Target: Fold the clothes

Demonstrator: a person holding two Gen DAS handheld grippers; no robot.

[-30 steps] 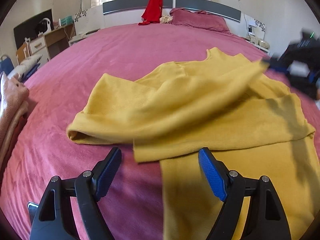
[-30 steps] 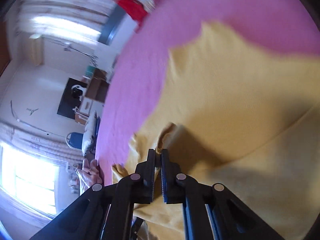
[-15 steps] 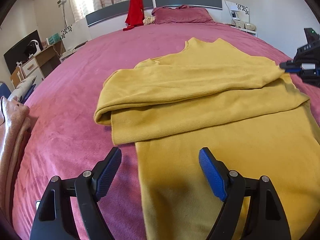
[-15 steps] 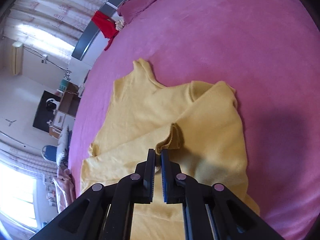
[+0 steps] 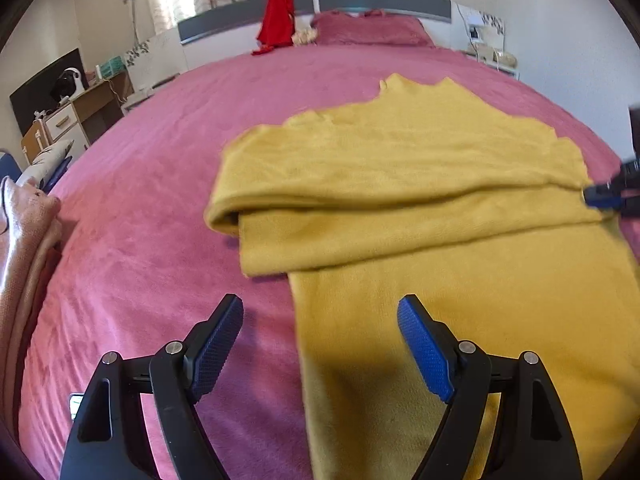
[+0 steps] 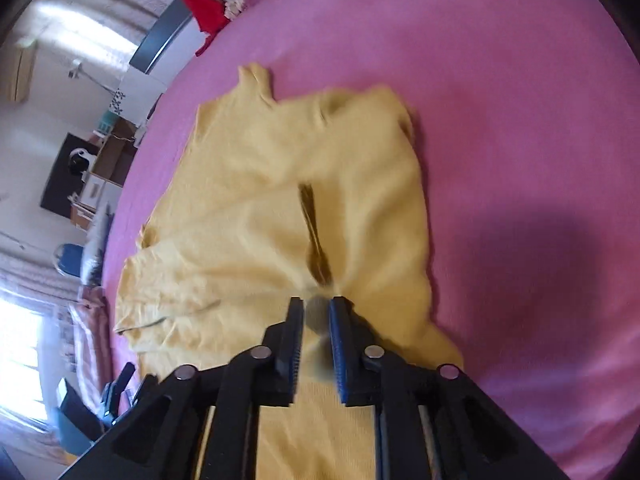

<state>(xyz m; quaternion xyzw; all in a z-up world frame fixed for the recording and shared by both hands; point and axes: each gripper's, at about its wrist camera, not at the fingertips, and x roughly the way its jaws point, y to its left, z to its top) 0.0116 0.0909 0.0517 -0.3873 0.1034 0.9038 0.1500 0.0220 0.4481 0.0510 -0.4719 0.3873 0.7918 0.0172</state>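
Note:
A yellow sweater (image 5: 400, 184) lies on the pink bed (image 5: 160, 184), its sleeves folded across the body. My left gripper (image 5: 320, 344) is open and empty, hovering over the sweater's lower left edge. My right gripper (image 6: 316, 312) sits low at the sweater's right side, over the folded sleeve's end (image 6: 320, 280). Its jaws stand slightly apart with a little cloth between them. It also shows at the right edge of the left wrist view (image 5: 608, 200). The sweater fills the middle of the right wrist view (image 6: 280, 208).
A red garment (image 5: 276, 20) hangs at the headboard beside a pink pillow (image 5: 368, 28). Folded pinkish clothes (image 5: 20, 248) lie at the bed's left edge. A desk with drawers (image 5: 68, 116) stands left of the bed, a nightstand (image 5: 492, 56) to the right.
My right gripper pulled the sleeve across the sweater to its right side and lowered it. Its jaws, shut on the cuff before, have come slightly apart. The left gripper stayed open.

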